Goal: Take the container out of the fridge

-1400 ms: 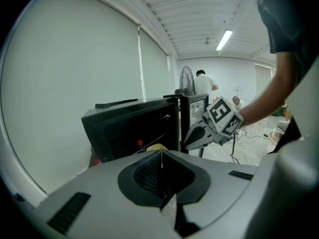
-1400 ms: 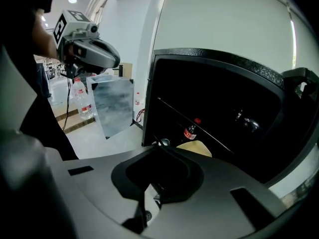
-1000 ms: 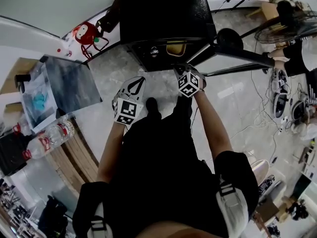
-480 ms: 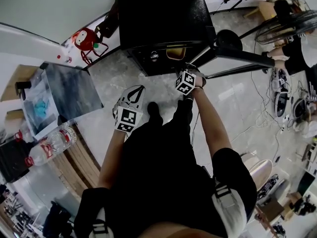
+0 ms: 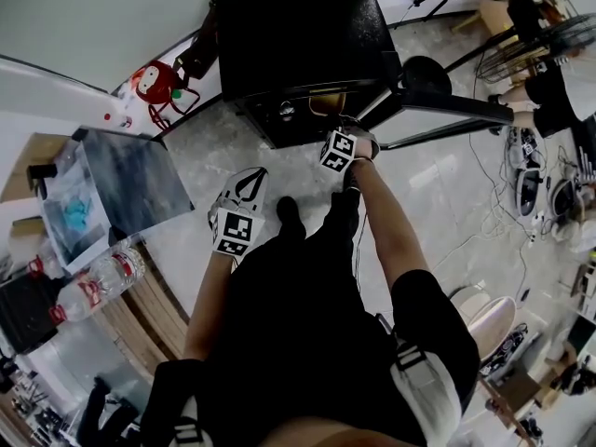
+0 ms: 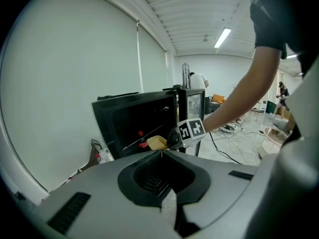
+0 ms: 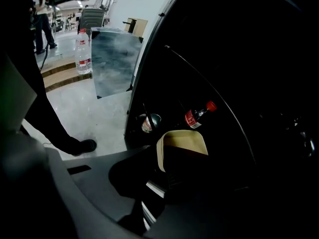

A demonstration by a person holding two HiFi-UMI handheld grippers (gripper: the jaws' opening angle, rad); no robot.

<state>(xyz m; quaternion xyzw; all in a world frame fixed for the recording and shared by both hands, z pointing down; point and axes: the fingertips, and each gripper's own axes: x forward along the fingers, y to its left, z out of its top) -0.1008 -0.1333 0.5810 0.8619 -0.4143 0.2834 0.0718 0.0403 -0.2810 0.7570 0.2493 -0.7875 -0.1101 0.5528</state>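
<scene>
A: Labels first. Anything readable?

B: Nothing legible. The bottle inside the fridge has a red cap and a red label, but the print is too small. The can sits low at the fridge front and its label is blurred. The water bottle on the step outside has a red band, also unreadable. The cube on the right gripper shows black-and-white square markers, no words.

A: Container?

B: The beige container has rounded corners and sits at the front of the open fridge, just in front of the bottle. The door is swung out to the side. The container's mouth faces up and a bit toward the right gripper's camera. Its long axis seems to run front to back into the fridge, in line with the jaws. That isn't certain, since the near half is in shadow.

A: Right gripper?

B: It reaches into the fridge opening, jaws clamped on the container's near edge.

A: Left?

B: The left gripper hangs well back from the fridge over the floor. Its jaws are closed tip to tip with nothing between them, and they point toward the fridge.
</scene>
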